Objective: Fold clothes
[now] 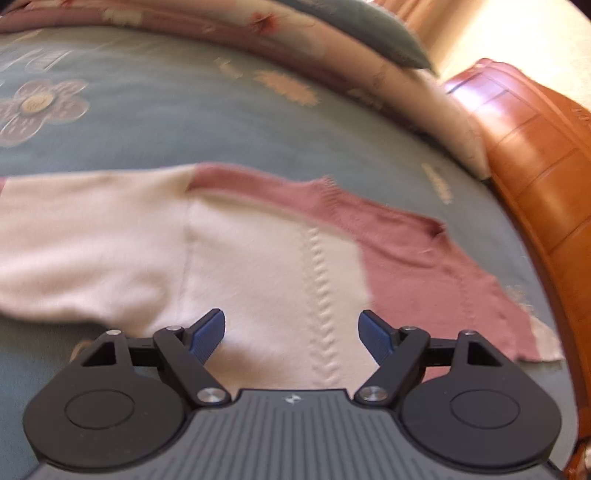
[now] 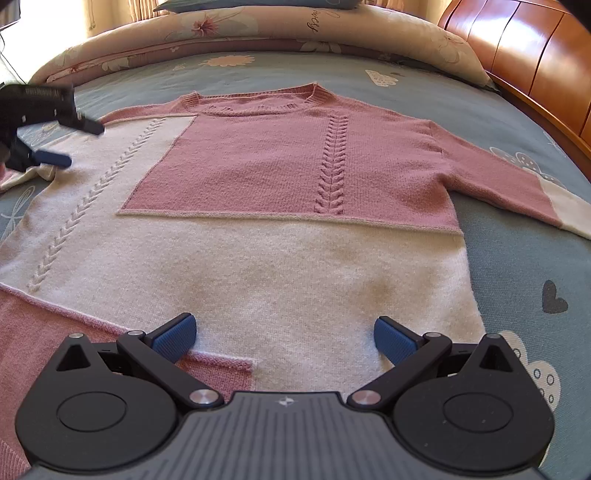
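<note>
A pink and cream knit sweater (image 2: 280, 229) lies spread flat on the bed, neck at the far end, its right sleeve (image 2: 517, 181) stretched out to the side. My right gripper (image 2: 284, 338) is open and empty just above the cream hem. My left gripper (image 1: 291, 332) is open and empty over the cream shoulder and sleeve area of the sweater (image 1: 229, 266). The left gripper also shows in the right wrist view (image 2: 59, 144) at the far left, above the sweater's left sleeve.
The bed has a blue-grey patterned sheet (image 2: 524, 277). A rolled floral duvet (image 2: 258, 33) and a pillow (image 1: 373, 29) lie at the far end. An orange wooden headboard (image 2: 524, 48) runs along the right side.
</note>
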